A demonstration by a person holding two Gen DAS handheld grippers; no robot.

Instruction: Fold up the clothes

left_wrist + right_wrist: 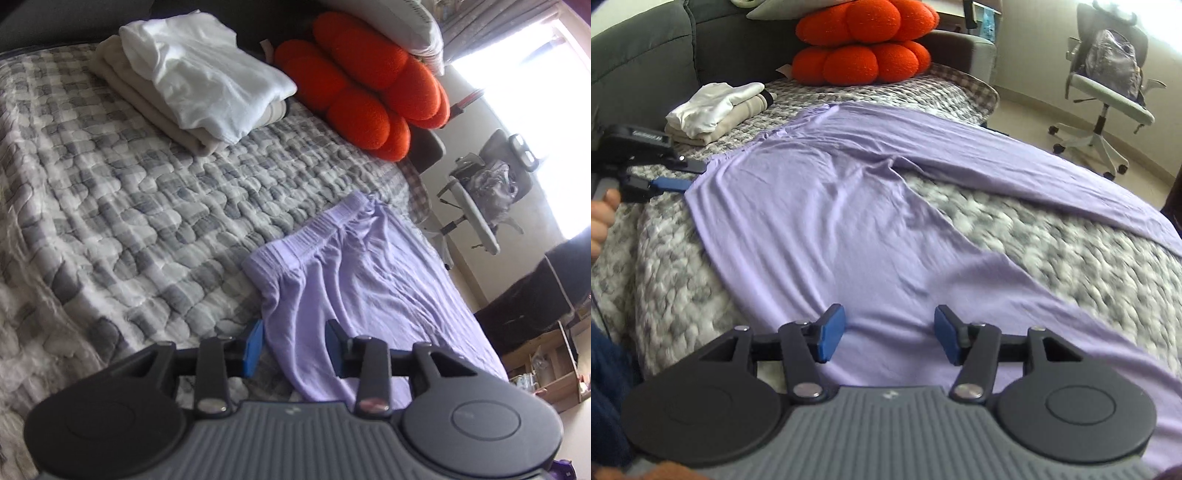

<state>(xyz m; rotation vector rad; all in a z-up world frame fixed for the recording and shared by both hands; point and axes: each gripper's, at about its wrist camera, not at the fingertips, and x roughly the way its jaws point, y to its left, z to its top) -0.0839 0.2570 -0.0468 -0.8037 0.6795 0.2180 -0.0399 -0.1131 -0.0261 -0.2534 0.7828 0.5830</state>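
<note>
Lavender trousers point(820, 206) lie spread on a grey-and-white quilted bed point(1034, 236), legs apart in a V, waistband point(306, 240) toward the cushions. In the left wrist view my left gripper point(295, 347) is open at the waist-side edge of the trousers point(369, 288), with cloth lying between its blue pads, which do not press on it. The right wrist view shows that left gripper point(683, 175) at the trousers' left edge. My right gripper point(890, 334) stands open low over the near trouser leg, gripping nothing.
A folded stack of white and beige clothes point(192, 81) point(716, 110) sits at the far side of the bed. Orange lobed cushions point(369, 85) point(864, 44) are piled at the bed's head. An office chair point(1108, 96) stands on the floor to the right. A person's hand point(600, 221) shows at the left edge.
</note>
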